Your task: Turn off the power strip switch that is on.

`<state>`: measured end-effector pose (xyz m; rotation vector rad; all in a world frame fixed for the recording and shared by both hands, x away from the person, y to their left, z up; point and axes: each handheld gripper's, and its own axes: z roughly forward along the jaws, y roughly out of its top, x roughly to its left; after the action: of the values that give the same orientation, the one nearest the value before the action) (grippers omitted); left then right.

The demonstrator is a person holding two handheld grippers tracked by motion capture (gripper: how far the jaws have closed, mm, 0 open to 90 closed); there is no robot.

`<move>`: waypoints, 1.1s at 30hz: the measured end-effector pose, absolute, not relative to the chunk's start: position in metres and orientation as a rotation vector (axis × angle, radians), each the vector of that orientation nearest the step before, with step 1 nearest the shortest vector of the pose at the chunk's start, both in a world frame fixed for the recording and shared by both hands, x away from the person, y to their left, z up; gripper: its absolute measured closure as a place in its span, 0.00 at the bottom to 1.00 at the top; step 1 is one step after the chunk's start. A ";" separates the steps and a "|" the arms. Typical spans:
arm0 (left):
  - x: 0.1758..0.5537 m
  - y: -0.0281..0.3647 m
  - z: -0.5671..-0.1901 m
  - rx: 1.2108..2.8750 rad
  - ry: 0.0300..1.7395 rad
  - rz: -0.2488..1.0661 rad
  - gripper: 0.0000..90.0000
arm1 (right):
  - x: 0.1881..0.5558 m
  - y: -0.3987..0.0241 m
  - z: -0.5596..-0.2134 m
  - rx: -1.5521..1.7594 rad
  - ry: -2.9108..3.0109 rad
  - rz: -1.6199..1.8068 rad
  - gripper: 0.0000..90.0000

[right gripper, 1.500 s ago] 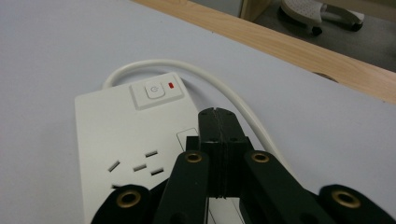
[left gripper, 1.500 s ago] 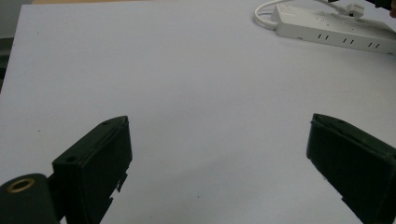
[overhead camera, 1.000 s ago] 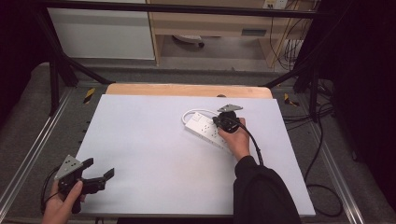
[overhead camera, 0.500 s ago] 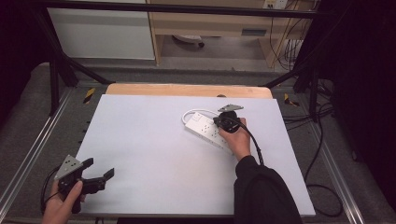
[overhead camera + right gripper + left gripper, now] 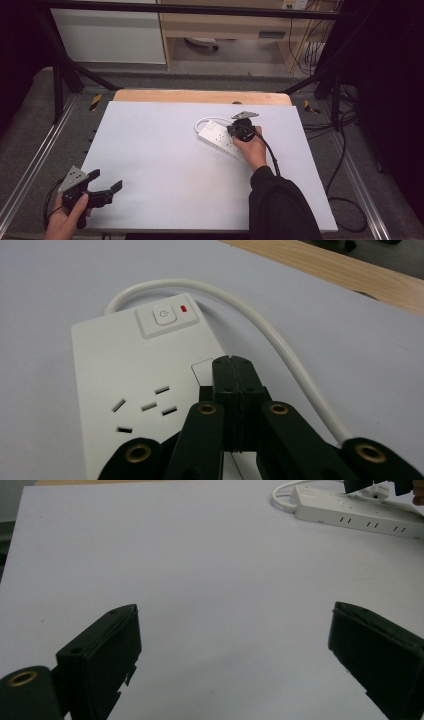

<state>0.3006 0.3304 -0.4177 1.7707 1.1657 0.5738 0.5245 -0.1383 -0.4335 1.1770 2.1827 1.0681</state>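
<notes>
The worktop (image 5: pixel 165 160) was a smooth, matt pale sheet, with a strip of bare light wood (image 5: pixel 200 96) along its far edge. The power strip (image 5: pixel 130 390) looked like white plastic with a slight sheen, and its cable (image 5: pixel 280 350) was smooth and white, rubbery-looking. The right gripper (image 5: pixel 234 371) had matt black plastic jaws, pressed together, with brass-coloured metal inserts. The left gripper (image 5: pixel 232 645) was of the same matt black, faintly textured plastic.

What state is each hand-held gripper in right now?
Left hand-held gripper: open, empty, over the bare table.
Right hand-held gripper: jaws shut together, holding nothing, over the white power strip.
</notes>
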 end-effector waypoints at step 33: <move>0.300 0.331 -0.417 1.773 1.159 0.575 0.08 | 0.528 -0.134 -0.433 1.183 2.206 1.051 1.00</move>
<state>0.3005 0.3306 -0.4174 1.7729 1.1588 0.5754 0.5281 -0.1343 -0.4328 1.1829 2.2060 1.0513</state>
